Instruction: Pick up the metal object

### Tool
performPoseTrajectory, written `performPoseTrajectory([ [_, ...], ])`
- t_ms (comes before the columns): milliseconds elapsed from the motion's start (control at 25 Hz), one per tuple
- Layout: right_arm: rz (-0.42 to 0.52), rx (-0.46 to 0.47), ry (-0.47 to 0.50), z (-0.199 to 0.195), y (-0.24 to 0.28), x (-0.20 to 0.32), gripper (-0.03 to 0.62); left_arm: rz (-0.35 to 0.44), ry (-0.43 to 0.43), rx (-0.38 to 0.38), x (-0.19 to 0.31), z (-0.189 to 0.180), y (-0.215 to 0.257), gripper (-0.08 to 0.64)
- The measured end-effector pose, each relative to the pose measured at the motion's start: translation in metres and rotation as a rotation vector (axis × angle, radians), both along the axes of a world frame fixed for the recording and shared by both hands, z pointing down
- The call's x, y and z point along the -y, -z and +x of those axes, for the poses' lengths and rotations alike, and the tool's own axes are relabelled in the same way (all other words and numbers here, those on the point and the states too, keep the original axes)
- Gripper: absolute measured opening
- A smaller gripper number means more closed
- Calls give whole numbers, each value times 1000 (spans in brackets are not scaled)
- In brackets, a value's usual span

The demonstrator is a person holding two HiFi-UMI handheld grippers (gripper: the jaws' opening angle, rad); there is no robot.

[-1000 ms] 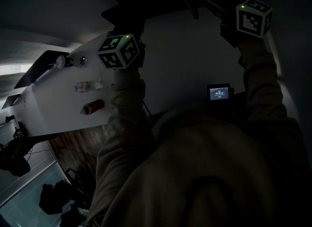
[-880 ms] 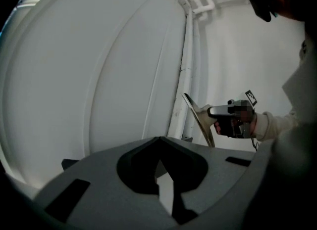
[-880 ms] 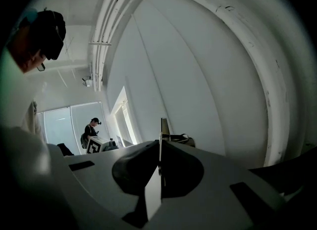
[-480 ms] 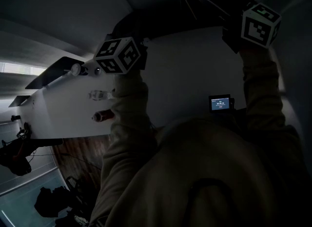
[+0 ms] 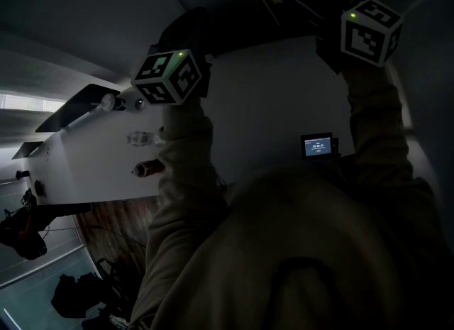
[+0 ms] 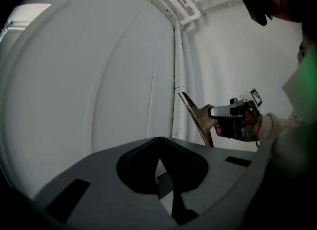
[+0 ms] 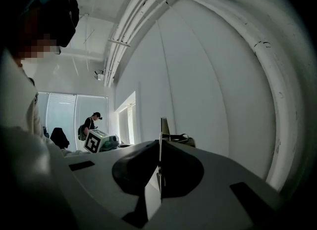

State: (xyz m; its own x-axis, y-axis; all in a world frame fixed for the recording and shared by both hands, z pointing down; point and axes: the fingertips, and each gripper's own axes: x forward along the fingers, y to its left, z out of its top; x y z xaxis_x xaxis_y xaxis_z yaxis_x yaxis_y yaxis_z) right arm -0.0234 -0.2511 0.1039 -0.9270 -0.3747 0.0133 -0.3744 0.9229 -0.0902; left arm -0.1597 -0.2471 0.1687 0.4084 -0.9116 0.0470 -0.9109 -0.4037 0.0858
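The metal object [image 6: 196, 119] is a flat, shiny blade that widens toward its held end. My right gripper [image 6: 212, 112] is shut on it and holds it up in the air in front of a white wall. In the right gripper view the blade [image 7: 163, 126] shows edge-on, standing up between the pressed pads of the right gripper [image 7: 159, 144]. My left gripper [image 6: 159, 140] is raised beside it, jaws closed with nothing between them. In the dark head view both marker cubes, left [image 5: 167, 77] and right [image 5: 370, 29], are held high.
A white table [image 5: 92, 165] lies at the left of the head view, bearing a clear glass piece [image 5: 142, 138] and a reddish cylinder [image 5: 147, 169]. A small lit screen [image 5: 317, 145] sits nearer. Pipes [image 7: 267, 61] run along the wall. Another person [image 7: 90, 125] stands far off.
The head view has shifted slightly, so the table sits a bit higher in it. Both grippers stay raised, and the right one keeps its hold on the blade.
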Motion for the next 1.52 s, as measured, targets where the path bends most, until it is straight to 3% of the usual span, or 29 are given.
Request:
performPoseTrajectory([
  [480, -35, -44, -1, 0, -8, 3, 23, -55, 15, 18, 7, 1, -15, 5],
  [840, 9, -71, -54, 0, -9, 9, 23, -62, 9, 26, 5, -4, -23, 5],
  [1520, -29, -69, -65, 2, -16, 14, 23, -62, -9, 8, 6, 2, -27, 5],
])
